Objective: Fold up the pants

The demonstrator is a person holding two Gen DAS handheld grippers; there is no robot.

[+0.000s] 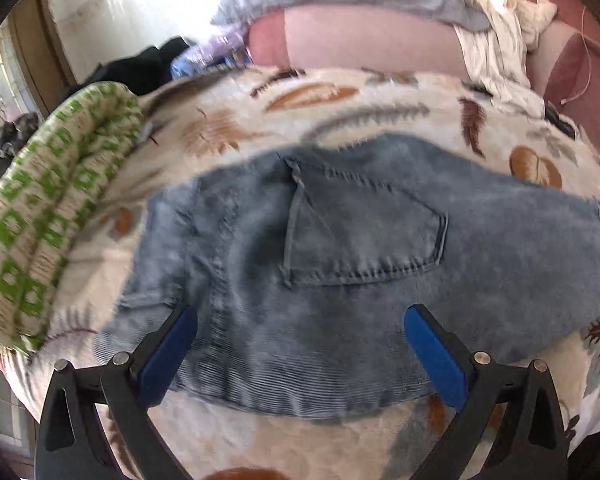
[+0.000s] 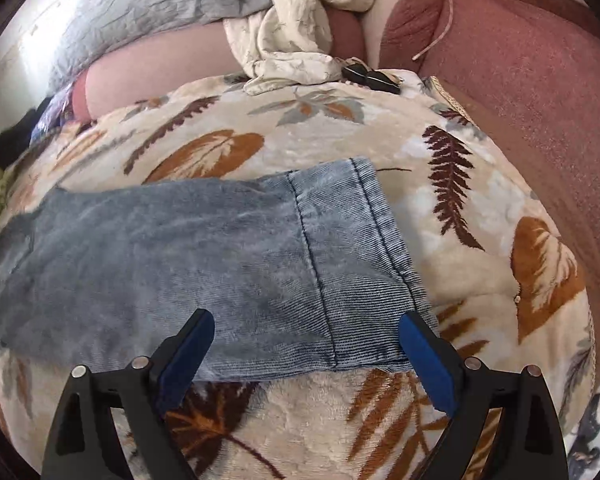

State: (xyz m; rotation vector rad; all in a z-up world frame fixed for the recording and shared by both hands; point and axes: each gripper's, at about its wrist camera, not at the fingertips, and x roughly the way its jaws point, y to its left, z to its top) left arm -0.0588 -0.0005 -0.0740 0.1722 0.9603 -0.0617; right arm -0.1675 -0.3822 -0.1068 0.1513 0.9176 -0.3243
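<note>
Faded blue corduroy pants [image 1: 360,272] lie flat across a leaf-print blanket [image 1: 332,104]. In the left wrist view I see the seat end with a back pocket [image 1: 364,232]. My left gripper [image 1: 300,320] hovers open just above the near edge at the waist end, holding nothing. In the right wrist view the pants [image 2: 204,264] show their hem end with stitched cuff [image 2: 364,264]. My right gripper [image 2: 306,322] is open over the near hem edge, empty.
A green-and-cream patterned cushion [image 1: 48,216] lies left of the pants. A pink sofa back [image 2: 532,92], a grey pillow [image 2: 140,12] and a crumpled cream cloth [image 2: 296,28] lie behind. A small black object [image 2: 372,77] lies on the blanket [image 2: 340,128] near the cloth.
</note>
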